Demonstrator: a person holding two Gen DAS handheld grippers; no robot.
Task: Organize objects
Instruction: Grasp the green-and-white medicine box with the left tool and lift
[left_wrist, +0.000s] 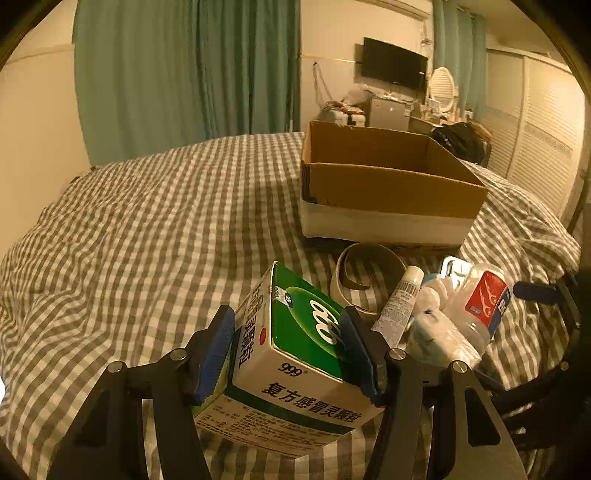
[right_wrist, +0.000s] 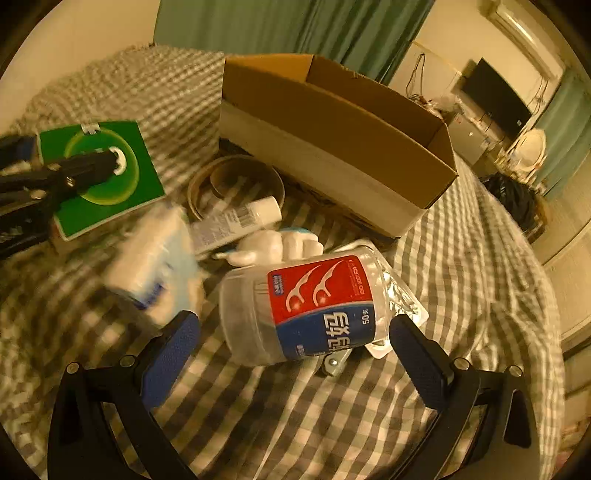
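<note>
Gripping the green-and-white medicine box (left_wrist: 295, 354) in my left gripper (left_wrist: 288, 347), I note both blue pads pressed flat against its sides — a firm clench, box tilted, its far corner angled up. Whether its underside still rests on the checked bedspread (left_wrist: 147, 221) or is just clear of it, I cannot tell. My right gripper (right_wrist: 295, 354) stands wide open and holds nothing; its jaws flank the clear floss-pick jar (right_wrist: 306, 310) with the red-and-blue label, which lies on its side on the bedspread, neither pad touching it.

Remaining items lie clustered just in front of the cardboard box (left_wrist: 388, 184): a roll of tape (left_wrist: 365, 273), a small white tube (left_wrist: 399, 302), a white soft-pack of tissues (right_wrist: 159, 273) (blurred), and a white plastic piece behind the jar that I cannot identify. From both views the cardboard box appears open-topped and I see nothing inside it.

Judgement: the step in hand is the first transfer — medicine box picked, not yet delivered. Next move calls for lifting clear of the clutter, carrying over the near wall of the cardboard box, and releasing low inside. The right gripper needs only to close on the jar, squarely, since a round body may roll.
</note>
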